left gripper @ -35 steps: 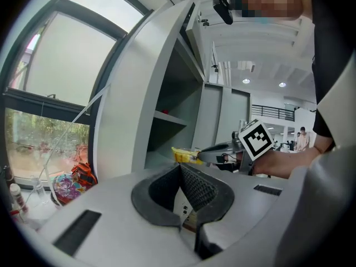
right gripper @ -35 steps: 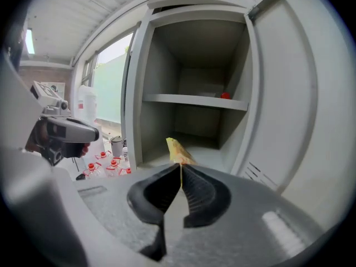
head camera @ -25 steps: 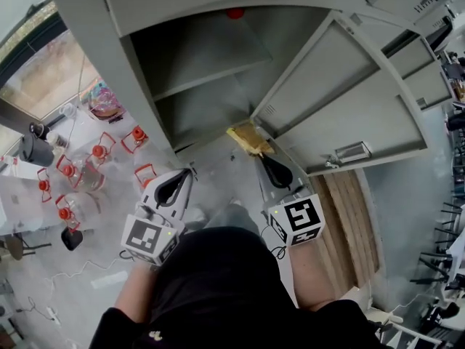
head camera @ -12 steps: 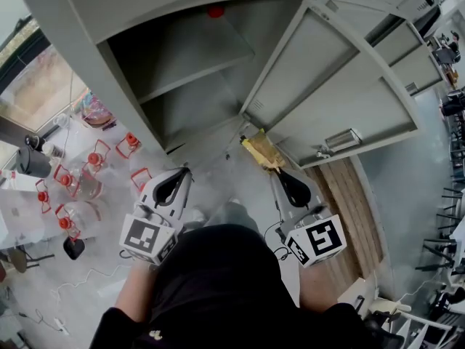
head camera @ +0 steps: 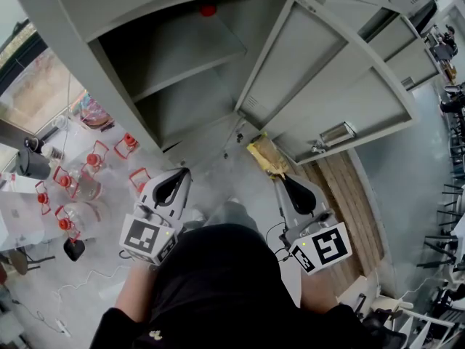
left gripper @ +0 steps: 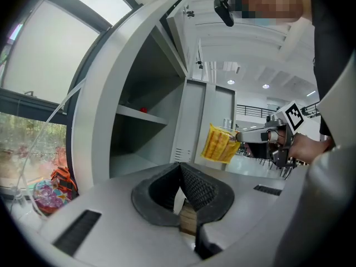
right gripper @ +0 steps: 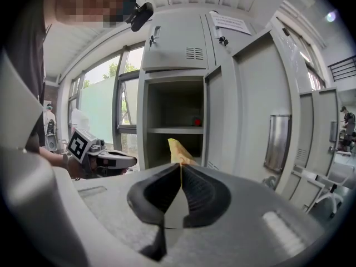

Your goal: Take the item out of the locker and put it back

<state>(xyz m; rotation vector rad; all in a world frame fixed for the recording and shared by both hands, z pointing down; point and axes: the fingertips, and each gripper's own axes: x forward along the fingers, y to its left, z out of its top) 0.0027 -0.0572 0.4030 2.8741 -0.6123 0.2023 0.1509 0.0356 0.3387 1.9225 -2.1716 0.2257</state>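
Right now the grey locker (head camera: pixel 174 53) stands open, its door (head camera: pixel 305 57) swung out to the right. Your right gripper (head camera: pixel 280 177) sits just outside the locker, in front of that door, fingers pinched tight on the edge of a yellow packet (head camera: pixel 267 156). Your left gripper (head camera: pixel 186 171) hangs before the locker's left side, fingers together on nothing. A red thing (head camera: pixel 208 10) on the locker's upper shelf is too small to identify.

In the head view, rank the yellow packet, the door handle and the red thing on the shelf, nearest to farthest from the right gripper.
1. Yellow packet, pinched in the right gripper.
2. Door handle, on the open door at right.
3. Red thing, far back on the shelf.
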